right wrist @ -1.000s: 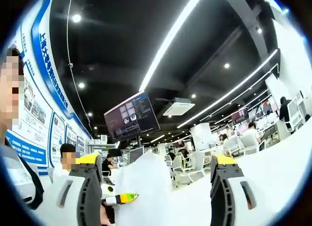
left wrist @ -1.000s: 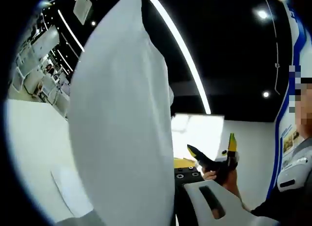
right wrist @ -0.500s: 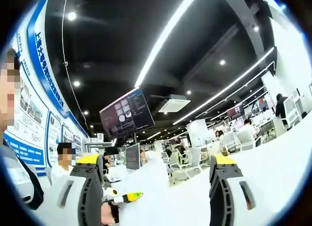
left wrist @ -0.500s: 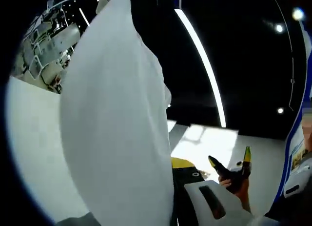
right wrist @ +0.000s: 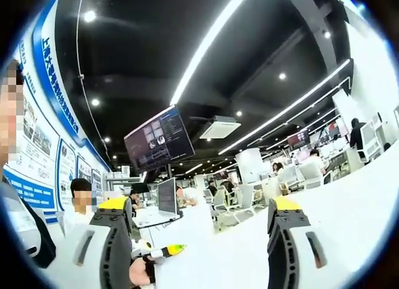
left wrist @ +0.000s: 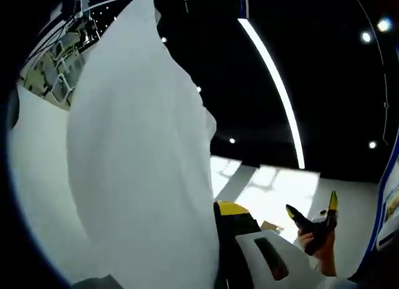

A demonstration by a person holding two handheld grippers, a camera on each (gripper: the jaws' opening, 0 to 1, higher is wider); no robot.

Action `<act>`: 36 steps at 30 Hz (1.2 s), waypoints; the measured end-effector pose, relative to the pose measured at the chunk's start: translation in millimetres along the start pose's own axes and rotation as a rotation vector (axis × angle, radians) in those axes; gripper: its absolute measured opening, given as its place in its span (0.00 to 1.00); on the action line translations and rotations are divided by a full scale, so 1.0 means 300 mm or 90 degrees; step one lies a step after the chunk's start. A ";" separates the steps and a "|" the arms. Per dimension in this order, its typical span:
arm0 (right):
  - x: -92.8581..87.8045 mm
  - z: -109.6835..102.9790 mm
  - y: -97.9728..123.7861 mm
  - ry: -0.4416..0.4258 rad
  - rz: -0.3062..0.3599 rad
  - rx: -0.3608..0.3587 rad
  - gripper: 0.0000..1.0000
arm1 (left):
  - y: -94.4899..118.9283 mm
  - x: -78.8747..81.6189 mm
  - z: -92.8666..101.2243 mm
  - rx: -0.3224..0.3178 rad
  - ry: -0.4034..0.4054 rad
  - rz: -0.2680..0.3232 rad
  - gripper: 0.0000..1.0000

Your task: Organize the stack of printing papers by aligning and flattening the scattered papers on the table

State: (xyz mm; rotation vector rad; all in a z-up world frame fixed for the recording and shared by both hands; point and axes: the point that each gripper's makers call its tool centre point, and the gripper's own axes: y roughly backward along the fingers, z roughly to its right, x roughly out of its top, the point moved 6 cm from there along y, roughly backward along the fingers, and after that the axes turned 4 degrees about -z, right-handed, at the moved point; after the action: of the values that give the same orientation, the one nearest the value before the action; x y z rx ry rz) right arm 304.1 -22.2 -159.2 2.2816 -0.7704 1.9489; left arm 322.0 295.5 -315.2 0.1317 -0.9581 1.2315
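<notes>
A big white sheet of paper (left wrist: 143, 170) stands upright in the left gripper view and hides most of the left half. My left gripper (left wrist: 218, 217) is shut on its lower edge; only the yellow-tipped right finger (left wrist: 234, 211) shows, pressed against the sheet. In that view my right gripper (left wrist: 315, 223) hangs off to the right in a person's hand (left wrist: 318, 248), apart from the paper. In the right gripper view my right gripper (right wrist: 199, 208) is open wide with nothing between its fingers. The left gripper's yellow-green tip (right wrist: 169, 248) pokes in low on the left.
A white table (right wrist: 349, 208) stretches ahead of the right gripper. Behind it lies an open office with desks, chairs and people (right wrist: 78, 198), and a hanging screen (right wrist: 157, 139). Long ceiling light strips (left wrist: 274, 95) run overhead, and a blue wall poster (right wrist: 47, 133) is at the left.
In the right gripper view the white paper that rose between the jaws has dropped out of sight. The left gripper view has tilted, so the right gripper now sits further right and lower there.
</notes>
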 end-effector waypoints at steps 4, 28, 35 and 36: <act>0.000 0.006 0.004 0.006 -0.003 -0.010 0.85 | 0.005 0.001 -0.016 0.012 -0.006 0.001 0.06; -0.110 0.095 0.048 0.023 -0.037 -0.113 0.84 | 0.033 0.007 -0.059 0.052 -0.049 0.023 0.06; -0.145 0.131 0.083 0.034 -0.063 -0.148 0.83 | 0.035 0.011 -0.062 0.051 -0.044 0.034 0.06; -0.143 0.136 0.088 0.036 -0.060 -0.154 0.83 | 0.034 0.009 -0.059 0.050 -0.047 0.034 0.06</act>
State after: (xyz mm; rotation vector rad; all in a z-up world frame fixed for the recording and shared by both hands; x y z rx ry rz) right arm 327.5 -44.9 -215.3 2.0747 -0.8259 1.7641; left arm 323.0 311.5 -328.3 0.2153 -0.9836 1.3218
